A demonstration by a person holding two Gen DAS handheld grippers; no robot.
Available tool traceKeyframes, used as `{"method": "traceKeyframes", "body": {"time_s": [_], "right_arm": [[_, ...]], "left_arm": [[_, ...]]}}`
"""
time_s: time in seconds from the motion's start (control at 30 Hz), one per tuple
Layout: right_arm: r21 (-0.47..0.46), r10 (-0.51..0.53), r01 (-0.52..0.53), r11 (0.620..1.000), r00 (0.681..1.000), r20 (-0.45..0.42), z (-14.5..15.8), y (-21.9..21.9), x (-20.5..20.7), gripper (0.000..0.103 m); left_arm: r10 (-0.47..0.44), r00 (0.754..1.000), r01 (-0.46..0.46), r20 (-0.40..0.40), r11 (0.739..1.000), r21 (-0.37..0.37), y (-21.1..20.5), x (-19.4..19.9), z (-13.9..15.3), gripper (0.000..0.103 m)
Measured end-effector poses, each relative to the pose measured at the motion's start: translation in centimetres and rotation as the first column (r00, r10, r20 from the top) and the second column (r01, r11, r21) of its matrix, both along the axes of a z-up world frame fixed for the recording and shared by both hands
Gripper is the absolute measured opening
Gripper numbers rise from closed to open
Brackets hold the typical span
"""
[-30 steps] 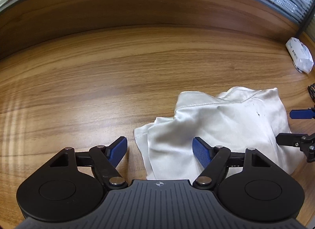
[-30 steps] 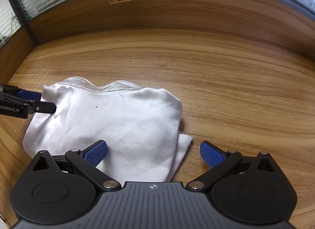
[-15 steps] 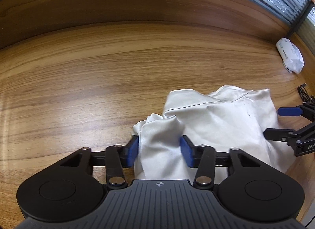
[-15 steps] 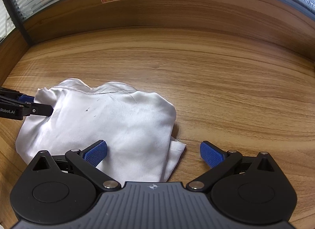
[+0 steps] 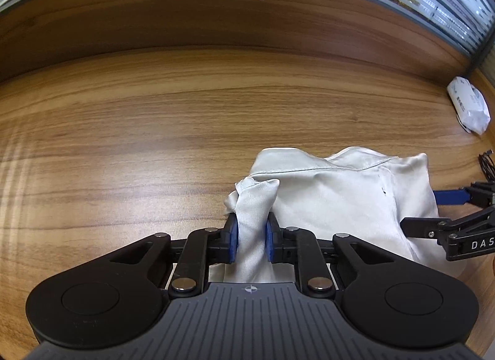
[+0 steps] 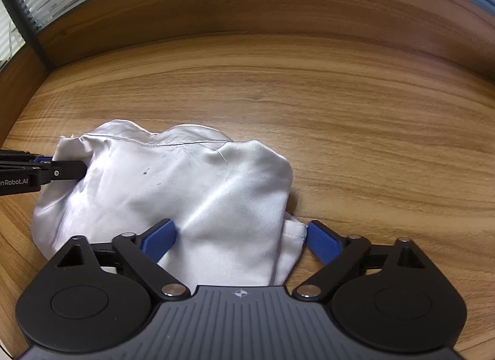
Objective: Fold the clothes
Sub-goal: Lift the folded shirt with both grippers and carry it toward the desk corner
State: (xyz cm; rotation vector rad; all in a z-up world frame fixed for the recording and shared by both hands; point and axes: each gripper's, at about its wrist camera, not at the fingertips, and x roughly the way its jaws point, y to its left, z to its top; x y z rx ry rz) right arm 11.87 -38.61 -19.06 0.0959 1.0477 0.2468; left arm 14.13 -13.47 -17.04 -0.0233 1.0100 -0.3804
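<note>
The left claw was closing on a bunched garment corner; the right claw (closing, not yet pinching) needed its corner before lifting.

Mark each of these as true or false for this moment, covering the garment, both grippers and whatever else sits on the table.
1. The left gripper has a bunched fold of the white garment between its closing jaws. True.
2. The right gripper is clamped shut on the cloth. False: its jaws stand wide and are closing, with a cloth corner between them.
3. The garment is neatly folded into a square. False: it lies rumpled on the wooden table.
4. A white packet lies apart from the garment. True.
</note>
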Motion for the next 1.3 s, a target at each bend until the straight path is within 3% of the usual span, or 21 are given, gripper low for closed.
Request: {"method": "traceKeyframes", "body": {"time_s": [0.07, 0.13, 0.2, 0.27, 0.37, 0.77, 1.03, 1.3], "right_arm": [[0.003, 0.007, -0.007, 1.000, 1.000, 0.008, 0.2, 0.1, 0.0, 0.080], [0.014, 0.016, -0.016, 1.000, 1.000, 0.010, 0.3, 0.2, 0.2, 0.062], [0.028, 0.020, -0.020, 0.999, 1.000, 0.006, 0.4, 0.3, 0.4, 0.037], [0.039, 0.015, -0.015, 0.999, 1.000, 0.013, 0.8, 0.3, 0.5, 0.022], [0.054, 0.012, -0.013, 0.998, 1.000, 0.029, 1.7, 0.2, 0.4, 0.012], [0.113, 0.092, -0.103, 0.988, 0.991, 0.100, 5.9, 2.0, 1.3, 0.009], [0.126, 0.202, -0.222, 0.967, 0.967, 0.157, 7.9, 7.3, 4.5, 0.008], [0.130, 0.217, -0.244, 0.961, 0.957, 0.192, 8.7, 15.1, 9.2, 0.008]], "left_arm": [[0.016, 1.000, -0.016, -0.007, 1.000, -0.009, 0.0, 0.1, 0.0, 0.020], [0.023, 1.000, -0.023, -0.002, 1.000, -0.008, 0.0, 0.0, 0.2, 0.019], [0.025, 1.000, -0.025, 0.010, 1.000, -0.001, -0.2, -0.2, 0.4, 0.015], [0.031, 0.999, -0.031, 0.030, 0.999, 0.006, -0.3, -0.6, 0.8, 0.011], [0.051, 0.997, -0.051, 0.063, 0.999, 0.012, -0.4, -1.1, 1.5, 0.010], [0.211, 0.963, -0.223, 0.168, 0.973, 0.055, 1.7, -2.1, 5.2, 0.009], [0.271, 0.931, -0.302, 0.243, 0.948, 0.098, 6.4, -0.4, 7.8, 0.009], [0.296, 0.919, -0.335, 0.261, 0.935, 0.116, 13.2, 4.3, 7.9, 0.009]]}}
